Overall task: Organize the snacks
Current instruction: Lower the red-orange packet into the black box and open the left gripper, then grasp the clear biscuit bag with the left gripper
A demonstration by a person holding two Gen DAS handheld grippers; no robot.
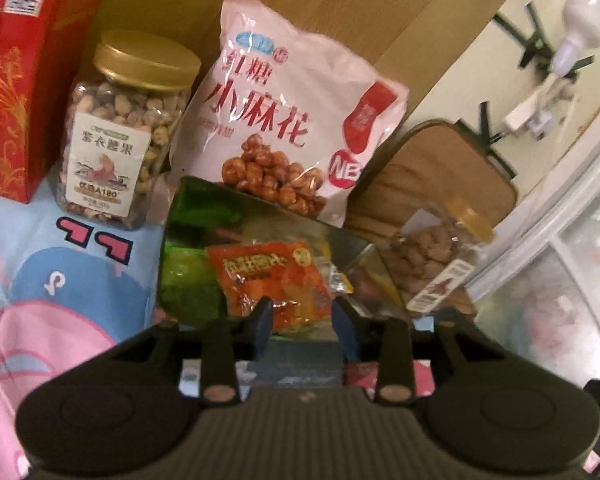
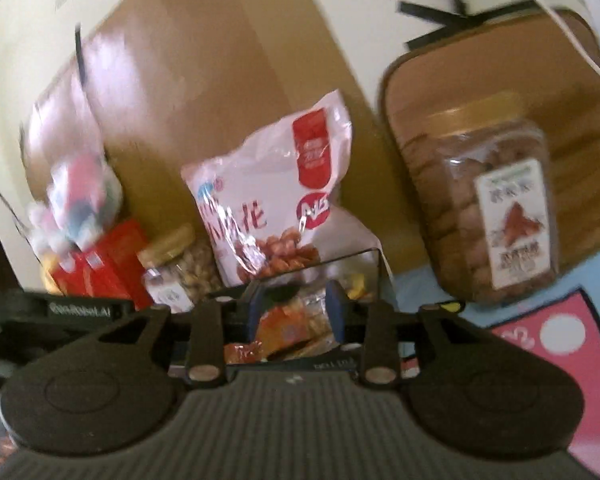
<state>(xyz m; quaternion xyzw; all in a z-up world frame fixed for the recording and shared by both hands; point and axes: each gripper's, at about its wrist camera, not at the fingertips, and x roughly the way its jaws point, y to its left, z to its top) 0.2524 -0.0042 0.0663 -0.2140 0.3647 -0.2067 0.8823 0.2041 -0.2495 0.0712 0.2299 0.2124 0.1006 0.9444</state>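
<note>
1. In the left wrist view, a red box (image 1: 16,80) stands at the far left, cut off by the frame edge, on a surface covered by a blue and pink cartoon cloth (image 1: 60,280).
2. Just beside it stands a nut jar (image 1: 128,128) with a gold lid, upright.
3. A pink snack bag (image 1: 288,120) leans on a brown board behind it; its lower edge is hidden by a clear bin (image 1: 204,208) holding green and orange packets (image 1: 272,276).
4. The left gripper (image 1: 302,320) is spread, its blue fingers apart over the orange packet, pinching nothing.
5. To the right, a second jar (image 1: 436,256) is tilted and blurred.
6. In the right wrist view, much is smeared by motion; a blurry bag (image 2: 72,184) at the left cannot be identified.
7. The right gripper (image 2: 296,312) is spread above the bin's packets, nothing between its fingers.
</note>
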